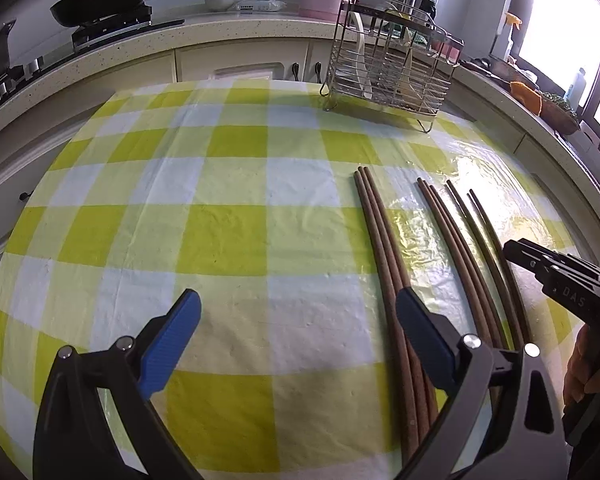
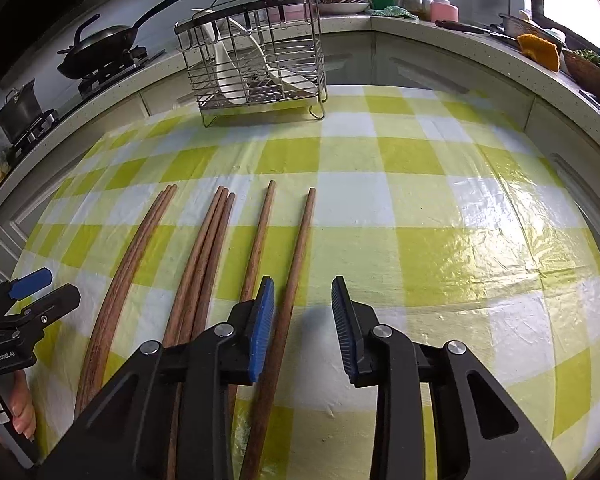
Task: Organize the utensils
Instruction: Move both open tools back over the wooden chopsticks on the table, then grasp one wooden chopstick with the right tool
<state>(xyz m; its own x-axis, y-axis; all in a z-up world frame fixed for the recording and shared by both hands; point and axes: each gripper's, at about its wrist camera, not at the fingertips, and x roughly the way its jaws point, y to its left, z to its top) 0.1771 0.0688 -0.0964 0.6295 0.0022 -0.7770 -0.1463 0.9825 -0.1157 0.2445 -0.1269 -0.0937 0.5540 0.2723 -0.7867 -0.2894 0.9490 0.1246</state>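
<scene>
The right gripper hangs spread over the rightmost chopstick, pads not touching; it should centre the stick before pinching. The left gripper is spread wide above the counter. Only the right view shows white spoons inside the wire rack.

Left gripper, black-framed with blue ribbed pads: jaws spread wide, nothing between the pads, angled down toward the tabletop. Right gripper, same black frame and blue pads: jaws apart at a narrower gap, pads pressing on nothing, also tilted downward. Bare hand wrapped around the right gripper's handle at the frame edge; fingers of the other hand curled round the left gripper's handle.
</scene>
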